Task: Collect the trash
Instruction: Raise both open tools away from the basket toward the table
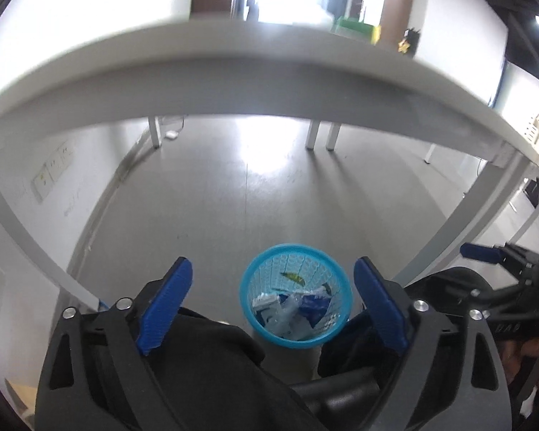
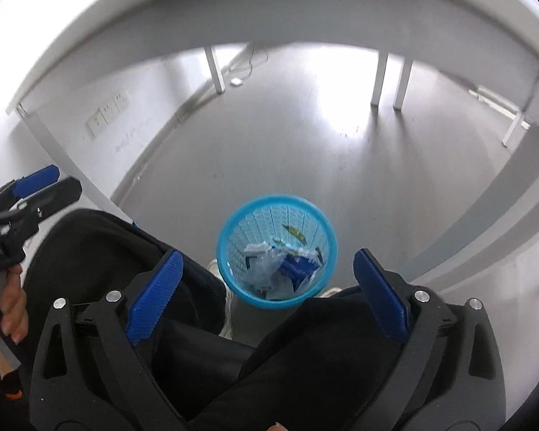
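Observation:
A light blue mesh wastebasket [image 1: 255, 309] [image 2: 233, 287] stands on the grey floor between a person's legs. Crumpled wrappers, clear plastic and blue packaging [image 1: 298, 309] [image 2: 284, 265] lie inside it. My left gripper [image 1: 273, 276] hangs well above the basket, jaws wide open with nothing between the blue pads. My right gripper [image 2: 267, 269] also hovers high over the basket, open and empty. Each gripper shows at the edge of the other's view: the right gripper's blue fingertip [image 1: 479, 253] at the right, the left gripper's blue fingertip [image 2: 36, 179] at the left, held by a hand [image 2: 12, 301].
A white table edge [image 1: 233, 54] [image 2: 269, 10] arches across the top, with white legs [image 1: 312, 134] [image 2: 379, 79] behind. Black trouser legs [image 1: 215, 366] [image 2: 100, 251] flank the basket. A wall with sockets [image 1: 52, 172] runs on the left.

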A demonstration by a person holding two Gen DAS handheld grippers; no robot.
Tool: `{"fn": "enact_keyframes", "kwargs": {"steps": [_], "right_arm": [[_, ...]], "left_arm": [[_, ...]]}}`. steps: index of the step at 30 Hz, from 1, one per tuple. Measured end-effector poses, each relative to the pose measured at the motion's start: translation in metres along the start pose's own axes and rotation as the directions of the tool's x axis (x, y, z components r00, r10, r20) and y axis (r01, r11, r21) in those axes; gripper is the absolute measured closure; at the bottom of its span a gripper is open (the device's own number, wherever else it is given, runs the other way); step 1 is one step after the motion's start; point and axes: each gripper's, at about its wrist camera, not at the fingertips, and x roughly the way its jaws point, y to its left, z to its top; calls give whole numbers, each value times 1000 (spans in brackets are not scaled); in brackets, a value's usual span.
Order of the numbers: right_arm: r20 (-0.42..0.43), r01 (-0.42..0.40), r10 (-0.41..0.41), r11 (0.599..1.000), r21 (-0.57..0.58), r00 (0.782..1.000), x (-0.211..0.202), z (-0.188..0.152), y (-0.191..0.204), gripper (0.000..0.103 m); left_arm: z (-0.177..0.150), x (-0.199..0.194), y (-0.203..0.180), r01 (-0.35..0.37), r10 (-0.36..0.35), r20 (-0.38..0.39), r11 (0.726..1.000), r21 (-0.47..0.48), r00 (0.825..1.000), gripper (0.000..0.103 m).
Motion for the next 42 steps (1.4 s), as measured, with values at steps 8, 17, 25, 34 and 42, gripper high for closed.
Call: {"fn": "enact_keyframes", "kwargs": {"steps": [8,17,25,34,42], "right_arm": [[149,-57,55,998,12,987,-64,17,-2,8],[316,-46,51,999,-25,947,-130,68,4,8],[362,-31,36,999,-20,931,-140,109,-11,8],[377,9,-12,1000,9,926,-130,166,-48,8],[351,68,-61,998,-7,934,-107,225,-69,8]], "left_arm": [[28,-44,-3,-3,4,100,1000,-14,995,6],[86,-70,-9,-43,38,189,999,18,981,6],[130,-66,-10,-67,53,199,996,62,978,6],[174,-41,-13,-56,33,217,993,102,976,6],[234,0,-7,-58,33,170,988,146,985,6]]}}
